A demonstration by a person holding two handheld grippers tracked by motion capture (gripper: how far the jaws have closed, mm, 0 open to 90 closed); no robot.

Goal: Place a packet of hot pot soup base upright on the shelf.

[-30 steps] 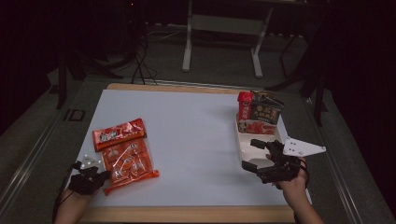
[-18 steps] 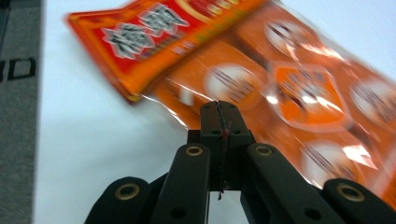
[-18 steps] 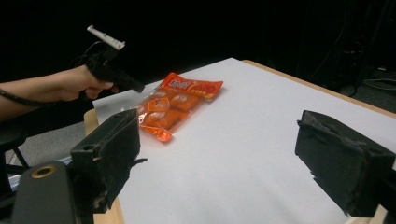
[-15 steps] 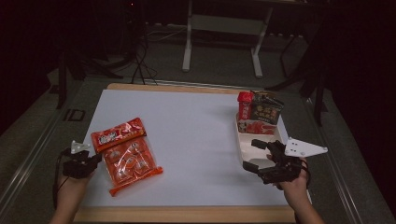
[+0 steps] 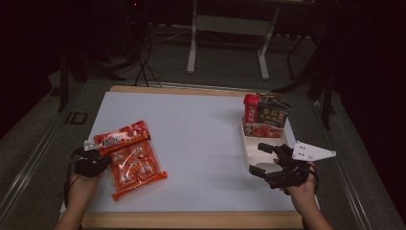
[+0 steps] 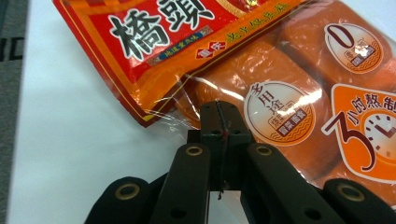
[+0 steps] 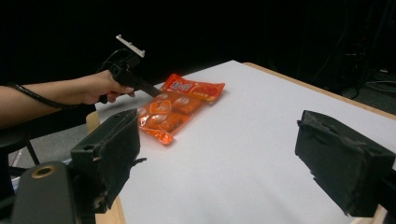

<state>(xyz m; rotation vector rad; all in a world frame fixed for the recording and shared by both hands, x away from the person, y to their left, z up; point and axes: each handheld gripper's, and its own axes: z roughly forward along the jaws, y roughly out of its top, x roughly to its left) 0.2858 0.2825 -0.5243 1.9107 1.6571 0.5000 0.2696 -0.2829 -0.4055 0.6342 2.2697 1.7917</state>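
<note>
A big orange snack packet point(image 5: 135, 165) lies flat at the table's left, and a red packet point(image 5: 122, 136) overlaps its far end. My left gripper point(image 5: 108, 160) is shut on the orange packet's point(image 6: 299, 88) clear left edge. In the left gripper view the jaws meet at that seam, just below the red packet point(image 6: 154, 42). My right gripper point(image 5: 262, 159) hangs open and empty at the near end of a white tray point(image 5: 253, 152). In the right gripper view, the right gripper point(image 7: 229, 163) faces across the table toward the orange packet point(image 7: 163, 116) and the left gripper point(image 7: 152, 92).
The white tray's far end holds a red can point(image 5: 251, 108), dark snack bags point(image 5: 274, 113) and a red pack point(image 5: 261, 130). The white table top point(image 5: 196, 139) lies bare between packets and tray. Its wooden front edge point(image 5: 191, 219) runs close to both hands.
My left gripper has moved from the packet's near corner up along its left edge, and the orange packet has shifted and turned slightly. The right gripper has stayed put.
</note>
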